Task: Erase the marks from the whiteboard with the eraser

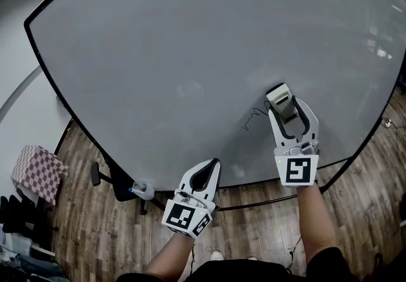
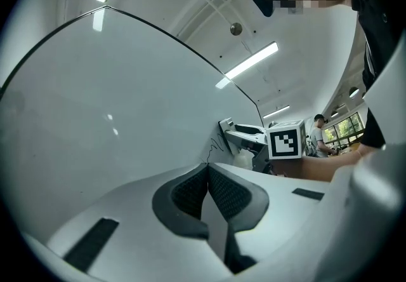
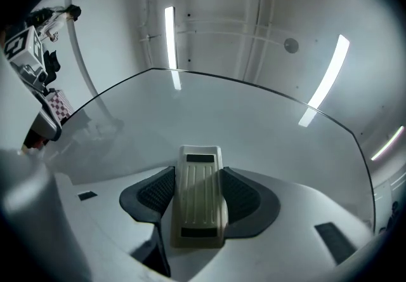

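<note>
**Head view: the remaining scribble lies at 8 o'clock from the held eraser**

In the head view, the eraser (image 1: 281, 98) is seen clamped between the jaws of the right gripper (image 1: 288, 112), low on the right part of the whiteboard (image 1: 190, 52). Its long axis is laid along the gripper, roughly from 11 to 5 o'clock. A thin black scribble (image 1: 254, 117) is left on the board just beside the eraser, at about 8 o'clock from it. No other marks can be made out on the surface.

In the right gripper view, the eraser (image 3: 200, 195) is shown gripped by its two long sides, its far end turned toward the board (image 3: 241, 122). Whether it is pressed against the surface cannot be told.

The left gripper (image 1: 212, 166) is held lower, near the board's bottom edge, with its jaws closed together on nothing. From its own view the scribble (image 2: 216, 144) is seen at 1 o'clock, before the right gripper (image 2: 244, 141).

The right gripper is clearly the nearer to the mark, so a short sweep down and to the left is judged to be called for.
</note>
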A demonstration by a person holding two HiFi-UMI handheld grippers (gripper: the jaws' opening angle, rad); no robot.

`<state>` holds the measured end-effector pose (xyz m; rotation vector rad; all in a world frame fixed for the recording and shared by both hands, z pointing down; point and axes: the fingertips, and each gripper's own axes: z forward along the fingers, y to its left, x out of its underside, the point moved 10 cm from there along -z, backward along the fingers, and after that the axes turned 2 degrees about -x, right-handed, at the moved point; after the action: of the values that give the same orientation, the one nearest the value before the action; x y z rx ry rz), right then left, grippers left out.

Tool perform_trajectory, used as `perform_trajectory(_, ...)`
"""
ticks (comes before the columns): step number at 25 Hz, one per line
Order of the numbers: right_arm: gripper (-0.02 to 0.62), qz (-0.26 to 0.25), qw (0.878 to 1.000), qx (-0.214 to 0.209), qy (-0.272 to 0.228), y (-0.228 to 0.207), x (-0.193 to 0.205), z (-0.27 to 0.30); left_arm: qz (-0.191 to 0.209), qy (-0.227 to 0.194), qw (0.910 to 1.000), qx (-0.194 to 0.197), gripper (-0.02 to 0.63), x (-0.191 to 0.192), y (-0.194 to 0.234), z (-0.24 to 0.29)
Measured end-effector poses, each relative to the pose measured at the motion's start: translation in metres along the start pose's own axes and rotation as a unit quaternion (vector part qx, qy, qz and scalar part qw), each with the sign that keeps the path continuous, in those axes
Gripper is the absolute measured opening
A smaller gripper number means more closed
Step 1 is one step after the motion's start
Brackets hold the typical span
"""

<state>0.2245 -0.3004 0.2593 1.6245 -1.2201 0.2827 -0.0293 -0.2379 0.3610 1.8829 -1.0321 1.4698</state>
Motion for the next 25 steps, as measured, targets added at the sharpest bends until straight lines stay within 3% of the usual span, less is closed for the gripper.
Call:
perform_trajectory(2, 0.258, -0.010, 1.000, 0.003, 0.022, 0.001, -0.001, 0.003, -0.001, 0.003, 1.0000, 0.002, 0.019, 0.002, 0.001, 0.000)
perform_trajectory(8, 0.261, 0.029, 0.998, 0.000, 0.051, -0.002, -0.010, 0.008, -0.001, 0.007, 1.0000, 0.002, 0.020, 0.005, 0.004, -0.002)
perform_trajectory(19, 0.259, -0.018, 0.998, 0.006, 0.064, 0.009, -0.002, 0.008, -0.011, 0.015, 0.9998, -0.003, 0.020, 0.013, 0.014, -0.006)
perform_trajectory(25, 0.258, -0.028, 0.996, -0.020, 0.086, 0.019, -0.003, 0.008, -0.019, 0.013, 0.9997, 0.009, 0.020, 0.016, 0.014, -0.006)
